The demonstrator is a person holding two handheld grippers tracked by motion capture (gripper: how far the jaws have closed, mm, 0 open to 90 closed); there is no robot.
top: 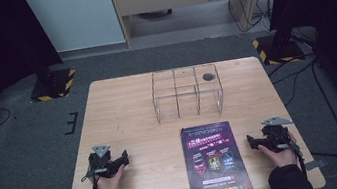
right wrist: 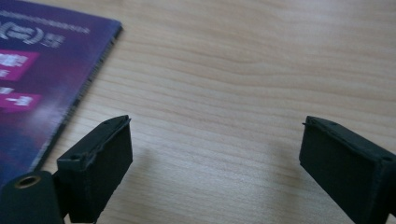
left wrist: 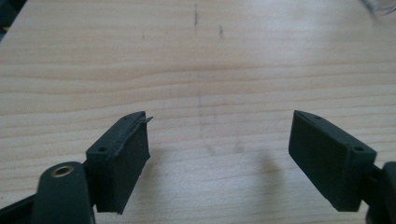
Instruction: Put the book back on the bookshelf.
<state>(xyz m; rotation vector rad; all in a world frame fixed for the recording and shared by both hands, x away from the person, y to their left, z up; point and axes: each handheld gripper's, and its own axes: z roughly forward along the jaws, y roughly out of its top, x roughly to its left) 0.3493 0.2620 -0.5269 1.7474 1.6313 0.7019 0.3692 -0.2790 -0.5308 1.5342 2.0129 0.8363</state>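
A purple magazine [top: 215, 161] lies flat on the wooden table [top: 129, 115] near its front edge, right of centre. Its corner [right wrist: 42, 70] shows at the left of the right gripper view. Behind it stands a clear acrylic rack [top: 186, 92] with several compartments, upright and with nothing in it. My left gripper [top: 124, 157] rests at the front left, open, with bare wood between its jaws [left wrist: 218, 144]. My right gripper [top: 250, 140] rests at the front right, just right of the magazine, open and holding nothing [right wrist: 215, 158].
A small dark round spot [top: 208, 76] shows at the rack's back right. Around the table lie grey carpet, cables [top: 306, 79] at the right, and stands with yellow-black bases [top: 53, 84] at both far corners. Bare wood spans the table's left half.
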